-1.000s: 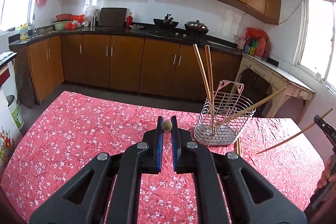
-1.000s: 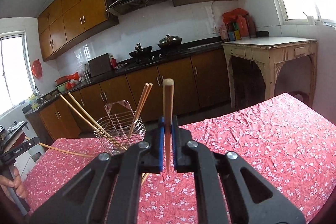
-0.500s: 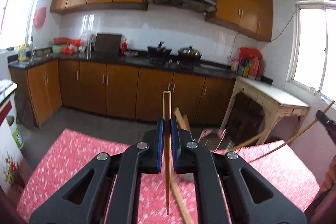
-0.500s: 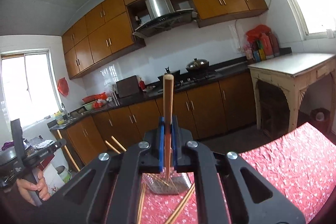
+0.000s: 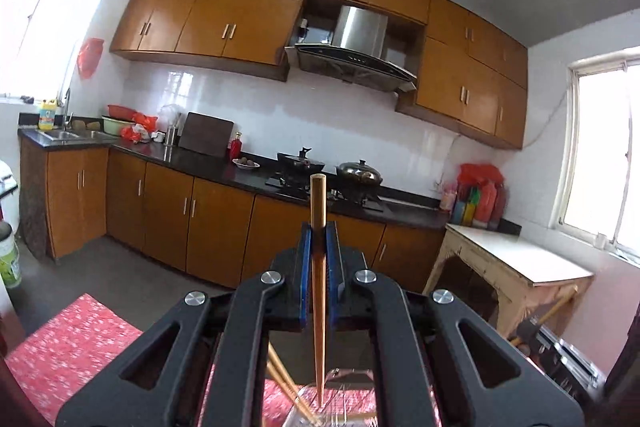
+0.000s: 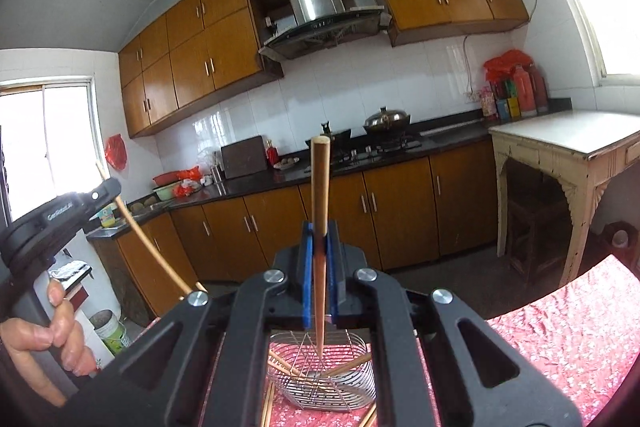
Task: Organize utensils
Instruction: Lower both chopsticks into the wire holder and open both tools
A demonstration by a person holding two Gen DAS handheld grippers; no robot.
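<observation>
Holding one chopstick per gripper, both above the wire basket (image 6: 320,379).

Left gripper (image 5: 319,259): fingers closed tight on the left chopstick (image 5: 318,287), pinched between the blue pads (image 5: 305,267); long axis upright, blunt end up past the fingertips, tapered tip down, just over the basket rim at the frame bottom. Right gripper (image 6: 319,259): fingers clamped on the right chopstick (image 6: 320,247), same orientation, blunt end up, tip pointing down into the basket mouth. Basket sits on the counter with red floral cloth (image 6: 560,339); several chopsticks (image 6: 288,371) lie slanted inside it, a couple more on the cloth beside it.
</observation>
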